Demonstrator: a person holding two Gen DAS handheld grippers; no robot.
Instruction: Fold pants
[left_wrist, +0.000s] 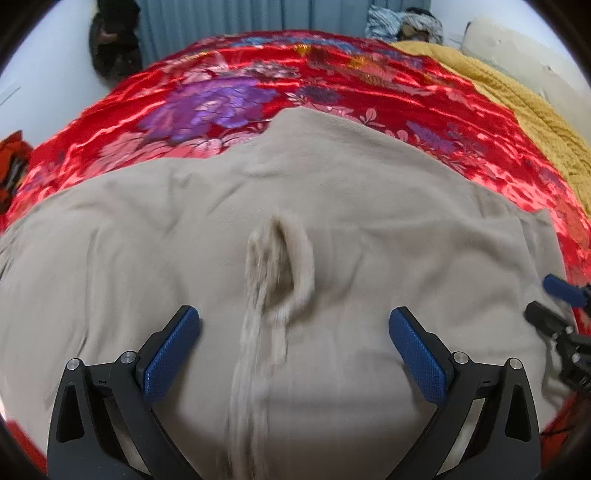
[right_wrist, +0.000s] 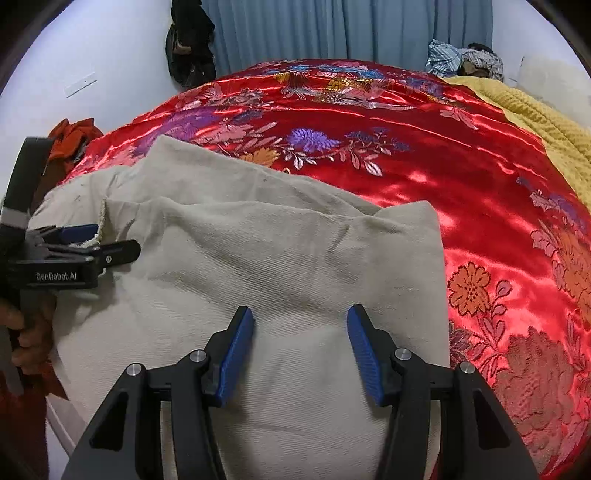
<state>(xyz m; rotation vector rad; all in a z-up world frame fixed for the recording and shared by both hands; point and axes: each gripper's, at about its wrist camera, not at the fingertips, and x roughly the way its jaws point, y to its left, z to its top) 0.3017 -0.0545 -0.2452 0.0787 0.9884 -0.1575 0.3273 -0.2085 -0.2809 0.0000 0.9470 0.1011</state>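
Beige pants (left_wrist: 351, 206) lie folded on a red floral bedspread (left_wrist: 258, 92). In the left wrist view my left gripper (left_wrist: 294, 325) is open just above the cloth, with a blurred raised edge of fabric (left_wrist: 280, 266) between and ahead of its fingers. In the right wrist view the pants (right_wrist: 258, 251) fill the lower left. My right gripper (right_wrist: 300, 325) is open over them, holding nothing. The left gripper also shows at the left edge of that view (right_wrist: 96, 240), with a frayed pants edge (right_wrist: 101, 221) at its fingertips. The right gripper's tip shows at the right edge of the left wrist view (left_wrist: 554, 299).
A yellow knitted blanket (right_wrist: 546, 118) lies along the bed's right side. Blue curtains (right_wrist: 332, 29) and a dark hanging bag (right_wrist: 190, 48) are at the back wall. A bundle of clothes (right_wrist: 465, 59) sits at the far right. Orange cloth (right_wrist: 74, 140) lies at the left.
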